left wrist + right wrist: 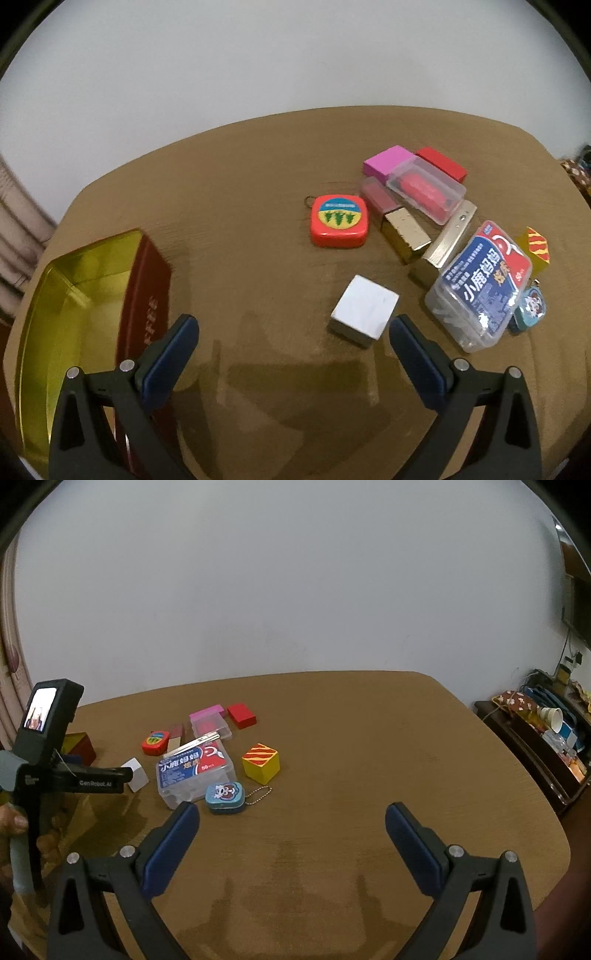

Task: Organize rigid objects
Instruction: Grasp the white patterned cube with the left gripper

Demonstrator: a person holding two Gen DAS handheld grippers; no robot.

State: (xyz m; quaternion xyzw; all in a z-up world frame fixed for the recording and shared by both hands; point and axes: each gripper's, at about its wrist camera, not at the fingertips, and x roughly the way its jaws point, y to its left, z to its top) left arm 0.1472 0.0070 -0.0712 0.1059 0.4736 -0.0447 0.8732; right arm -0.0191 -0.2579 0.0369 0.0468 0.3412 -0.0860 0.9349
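Note:
My left gripper point(293, 328) is open and empty above the brown table; a white cube point(364, 311) lies just inside its right finger point(415, 350). An open red tin with a gold inside point(88, 306) stands at the left. Beyond lie a red tape measure point(339, 220), a gold block point(404, 233), a clear case with a red item point(424, 188) and a floss-pick box point(480, 284). My right gripper point(291, 818) is open and empty, right of the pile. In the right wrist view the left gripper point(92, 775) shows beside the white cube point(136, 773).
Pink point(386, 160) and red point(441, 163) blocks lie at the back of the pile. A yellow striped cube point(260, 762) and a small blue tin on a chain point(225, 796) sit at its right. A cluttered dark shelf point(535, 738) stands past the table's right edge.

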